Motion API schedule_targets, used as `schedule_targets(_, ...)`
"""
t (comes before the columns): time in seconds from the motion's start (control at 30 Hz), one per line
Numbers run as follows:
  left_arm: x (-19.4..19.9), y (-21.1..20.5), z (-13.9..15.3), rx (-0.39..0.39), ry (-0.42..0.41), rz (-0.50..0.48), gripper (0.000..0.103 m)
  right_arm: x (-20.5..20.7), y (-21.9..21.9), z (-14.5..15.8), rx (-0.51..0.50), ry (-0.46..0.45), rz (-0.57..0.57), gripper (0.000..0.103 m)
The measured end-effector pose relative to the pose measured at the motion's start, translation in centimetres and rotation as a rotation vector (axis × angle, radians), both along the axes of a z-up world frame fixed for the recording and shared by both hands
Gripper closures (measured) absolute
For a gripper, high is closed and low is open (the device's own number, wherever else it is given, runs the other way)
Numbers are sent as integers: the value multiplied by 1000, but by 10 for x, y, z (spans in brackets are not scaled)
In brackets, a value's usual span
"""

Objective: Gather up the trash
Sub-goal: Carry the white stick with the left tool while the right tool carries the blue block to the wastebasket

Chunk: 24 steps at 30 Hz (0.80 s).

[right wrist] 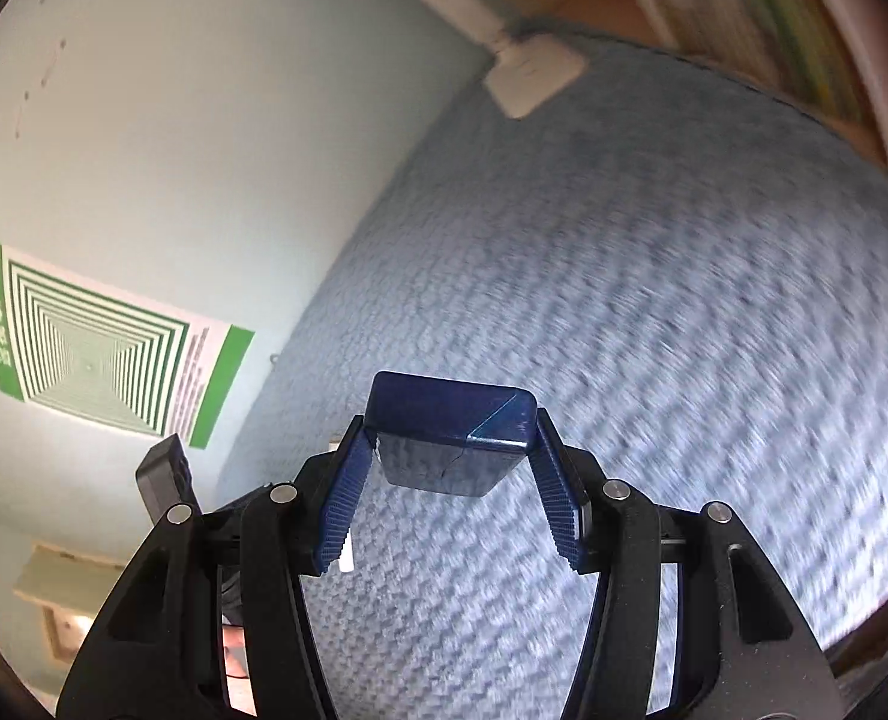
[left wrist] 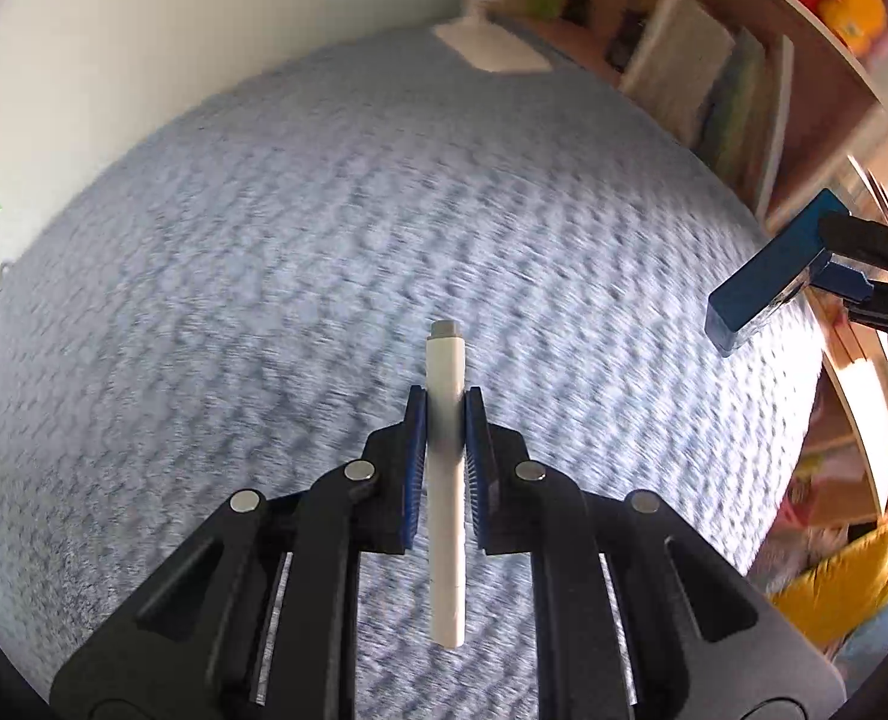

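Observation:
My left gripper (left wrist: 446, 405) is shut on a white pen-like stick (left wrist: 446, 480), which points forward along the fingers above the blue carpet (left wrist: 324, 240). My right gripper (right wrist: 450, 426) is shut on a dark blue box (right wrist: 450, 414), held across the fingertips above the carpet (right wrist: 654, 300). The same box (left wrist: 765, 273) and right gripper (left wrist: 828, 267) show at the right edge of the left wrist view.
A wooden shelf unit (left wrist: 744, 60) with books and toys stands along the right. A white floor plate (left wrist: 492, 51) lies at the far carpet corner; it also shows in the right wrist view (right wrist: 534, 75). A pale wall (right wrist: 174, 120) with a green patterned poster (right wrist: 96, 354) is on the left. A yellow cushion (left wrist: 840, 588) lies at the lower right.

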<state>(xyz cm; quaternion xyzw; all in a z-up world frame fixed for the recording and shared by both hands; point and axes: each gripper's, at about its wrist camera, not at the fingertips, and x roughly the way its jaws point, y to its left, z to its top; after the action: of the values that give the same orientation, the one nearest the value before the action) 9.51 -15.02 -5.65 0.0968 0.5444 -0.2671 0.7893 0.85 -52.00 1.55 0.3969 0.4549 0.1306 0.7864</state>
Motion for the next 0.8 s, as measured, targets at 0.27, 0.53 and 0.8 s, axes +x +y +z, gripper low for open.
schedule_targets(0.27, -85, -94, 1, -5, 12, -282, 92, -140, -67, -15, 38, 15, -222, 49)
schedule_targets(0.53, -209, -181, -6, -2, 39, -534, 92, -297, -128, -43, 78, 39, -428, 49)
schedule_targets(0.8, -329, -240, -53, 71, 102, -730, 92, -426, -159, -93, 115, 95, -593, 49)
